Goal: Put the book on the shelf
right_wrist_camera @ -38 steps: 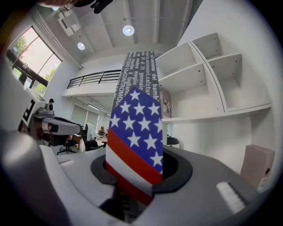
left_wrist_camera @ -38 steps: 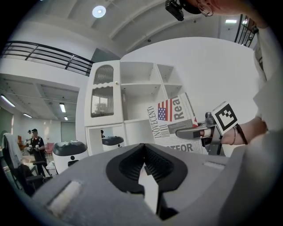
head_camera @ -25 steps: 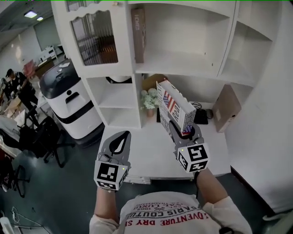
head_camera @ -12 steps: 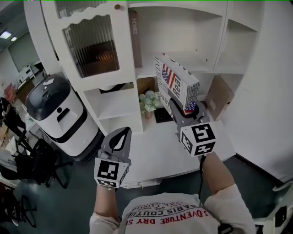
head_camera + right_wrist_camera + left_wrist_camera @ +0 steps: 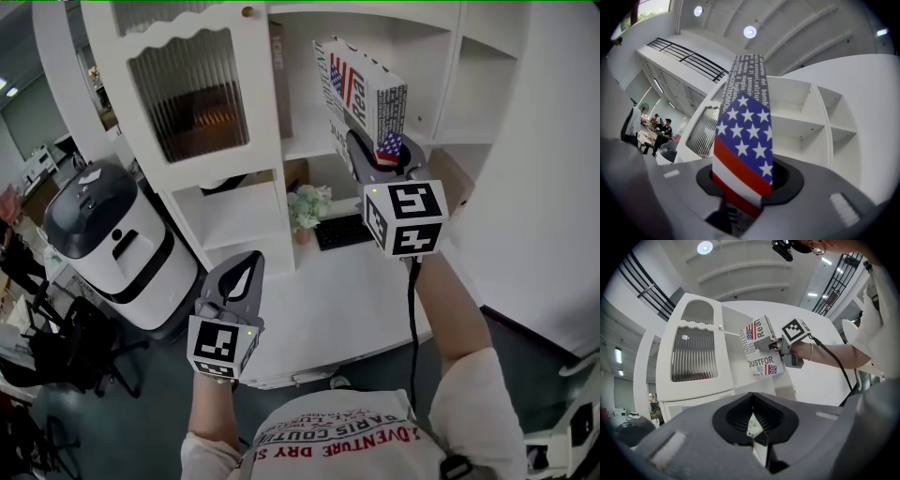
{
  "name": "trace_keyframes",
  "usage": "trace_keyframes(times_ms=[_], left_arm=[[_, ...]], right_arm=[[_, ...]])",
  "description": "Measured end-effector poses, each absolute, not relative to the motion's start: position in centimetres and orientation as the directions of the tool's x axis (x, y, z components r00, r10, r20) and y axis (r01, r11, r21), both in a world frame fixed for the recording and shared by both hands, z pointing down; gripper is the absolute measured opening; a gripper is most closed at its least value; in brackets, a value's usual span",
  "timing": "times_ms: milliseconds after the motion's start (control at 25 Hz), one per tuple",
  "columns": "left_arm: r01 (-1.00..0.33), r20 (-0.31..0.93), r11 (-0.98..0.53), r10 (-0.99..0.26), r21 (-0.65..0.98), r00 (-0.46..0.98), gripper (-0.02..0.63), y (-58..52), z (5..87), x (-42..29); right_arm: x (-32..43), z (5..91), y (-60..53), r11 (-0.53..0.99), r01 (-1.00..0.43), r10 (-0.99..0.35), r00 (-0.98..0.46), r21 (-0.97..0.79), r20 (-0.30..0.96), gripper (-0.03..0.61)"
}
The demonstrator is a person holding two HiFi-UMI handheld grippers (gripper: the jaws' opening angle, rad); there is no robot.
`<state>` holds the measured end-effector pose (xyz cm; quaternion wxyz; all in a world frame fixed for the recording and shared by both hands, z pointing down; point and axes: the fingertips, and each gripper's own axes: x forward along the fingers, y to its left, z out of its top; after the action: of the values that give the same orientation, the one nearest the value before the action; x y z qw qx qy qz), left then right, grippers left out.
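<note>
Over the last second the right gripper (image 5: 375,155) has carried the book (image 5: 361,94) up from desk height below the shelf (image 5: 305,148) to the level of its upper open compartment, and the right arm is now stretched well forward. The lift therefore appears largely done, and what remains is judged to be sliding the book in and letting go. The right gripper is clenched on the book's lower end; in the right gripper view the flag-printed narrow edge (image 5: 743,140) stands squarely between the jaws. The left gripper (image 5: 242,281) has stayed low, well below the shelf, with its jaws together and nothing in them. The book hangs in front of the compartment's opening, to the right of a brown volume (image 5: 278,80) already standing at the compartment's left wall. Its long axis runs up from the jaws and leans leftward toward the shelf, so it is tilted rather than upright. The printed cover faces left and outward, as the left gripper view confirms (image 5: 759,348). Whether its far end has already crossed the shelf's front edge cannot be settled from these angles.
</note>
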<state>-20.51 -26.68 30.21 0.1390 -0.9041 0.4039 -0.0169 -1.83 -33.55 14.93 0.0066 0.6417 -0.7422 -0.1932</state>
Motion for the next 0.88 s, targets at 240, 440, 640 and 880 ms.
trace_keyframes(times_ms=[240,440,640,880], left_arm=[[-0.739,-0.078,-0.622,-0.749,-0.259,0.657,0.005,-28.9,30.6,-20.1],[-0.760,-0.075,-0.594,-0.773,-0.265,0.630,0.005,-31.8,30.4,-19.9],[-0.772,-0.091,-0.574,-0.784,-0.271,0.615,0.006,-34.1,29.6,-18.7],[-0.794,-0.087,-0.547,-0.806,-0.266,0.585,0.005,-37.0,29.6,-18.0]], right_arm=[[-1.3,13.5,-37.9,0.083,-0.945,-0.957,-0.164,0.315,-0.240,0.160],[-1.0,14.4,-43.2,0.101,-0.933,-0.968,-0.173,0.346,-0.182,0.160],[-0.4,14.9,-47.3,0.139,-0.935,-0.971,-0.193,0.326,-0.139,0.160],[-0.7,15.1,-51.3,0.177,-0.924,-0.969,-0.224,0.339,-0.103,0.160]])
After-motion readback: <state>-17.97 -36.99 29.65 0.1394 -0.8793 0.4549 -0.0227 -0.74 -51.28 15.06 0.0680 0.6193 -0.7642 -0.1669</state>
